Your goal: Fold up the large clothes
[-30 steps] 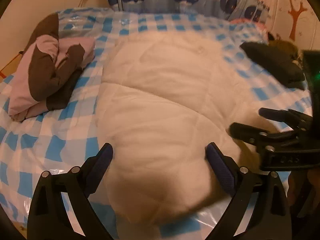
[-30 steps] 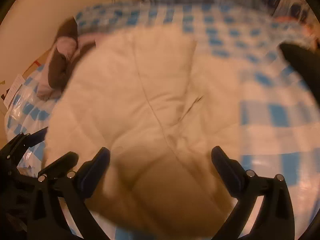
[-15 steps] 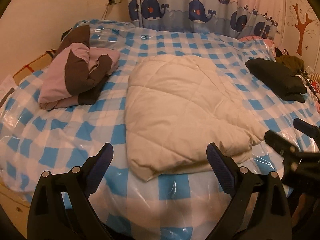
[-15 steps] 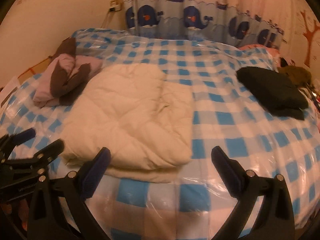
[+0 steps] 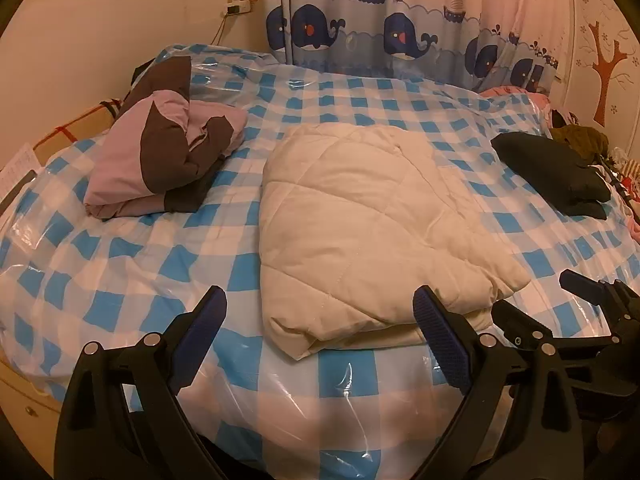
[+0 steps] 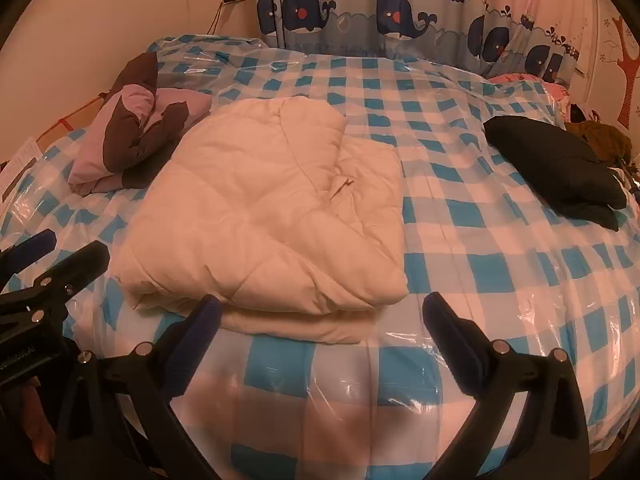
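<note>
Folded cream jacket (image 5: 360,232) lying mid-bed on a blue checked cover (image 5: 120,280).

Left tongs (image 5: 320,320) and right tongs (image 6: 320,320) spread wide, empty, hovering near the front edge (best next: press the stack flat, square the corners).

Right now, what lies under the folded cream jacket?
The cream jacket lies on the blue-checked bed cover, which shows around it under clear plastic. A lower cream layer sticks out at its near edge. Anything beneath its middle is hidden.
</note>
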`<state>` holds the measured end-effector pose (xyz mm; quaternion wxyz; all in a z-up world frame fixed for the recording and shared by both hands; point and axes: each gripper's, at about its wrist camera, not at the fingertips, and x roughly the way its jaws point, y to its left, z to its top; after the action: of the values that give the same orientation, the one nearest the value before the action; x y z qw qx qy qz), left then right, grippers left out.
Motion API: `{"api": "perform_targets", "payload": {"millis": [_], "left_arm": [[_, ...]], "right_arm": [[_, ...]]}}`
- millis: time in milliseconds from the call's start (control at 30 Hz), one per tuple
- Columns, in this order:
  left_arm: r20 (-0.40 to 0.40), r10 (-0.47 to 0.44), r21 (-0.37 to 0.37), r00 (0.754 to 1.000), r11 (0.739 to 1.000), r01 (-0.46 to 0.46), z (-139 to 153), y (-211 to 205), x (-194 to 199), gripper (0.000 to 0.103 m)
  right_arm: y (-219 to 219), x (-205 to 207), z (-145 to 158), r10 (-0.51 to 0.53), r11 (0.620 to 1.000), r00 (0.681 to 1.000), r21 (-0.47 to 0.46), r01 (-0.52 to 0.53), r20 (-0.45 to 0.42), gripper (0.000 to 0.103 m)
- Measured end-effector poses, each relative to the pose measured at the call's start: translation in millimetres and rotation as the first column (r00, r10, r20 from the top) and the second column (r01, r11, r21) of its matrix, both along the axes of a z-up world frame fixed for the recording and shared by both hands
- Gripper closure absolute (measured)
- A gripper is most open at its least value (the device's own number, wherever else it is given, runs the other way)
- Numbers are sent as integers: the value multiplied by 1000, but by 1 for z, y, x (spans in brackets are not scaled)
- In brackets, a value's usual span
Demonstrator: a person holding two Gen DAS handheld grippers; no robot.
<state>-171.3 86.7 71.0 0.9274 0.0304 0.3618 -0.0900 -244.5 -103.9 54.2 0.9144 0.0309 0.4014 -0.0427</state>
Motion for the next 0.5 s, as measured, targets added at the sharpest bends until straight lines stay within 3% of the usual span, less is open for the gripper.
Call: {"api": "perform_targets", "payload": {"millis": [500], "left_arm": [[-5,-3,-4,1000,1000,3,-1,0,0,13]], "right_arm": [[4,1,-1,11,1000,1000,-15,-11,-1,6]]}}
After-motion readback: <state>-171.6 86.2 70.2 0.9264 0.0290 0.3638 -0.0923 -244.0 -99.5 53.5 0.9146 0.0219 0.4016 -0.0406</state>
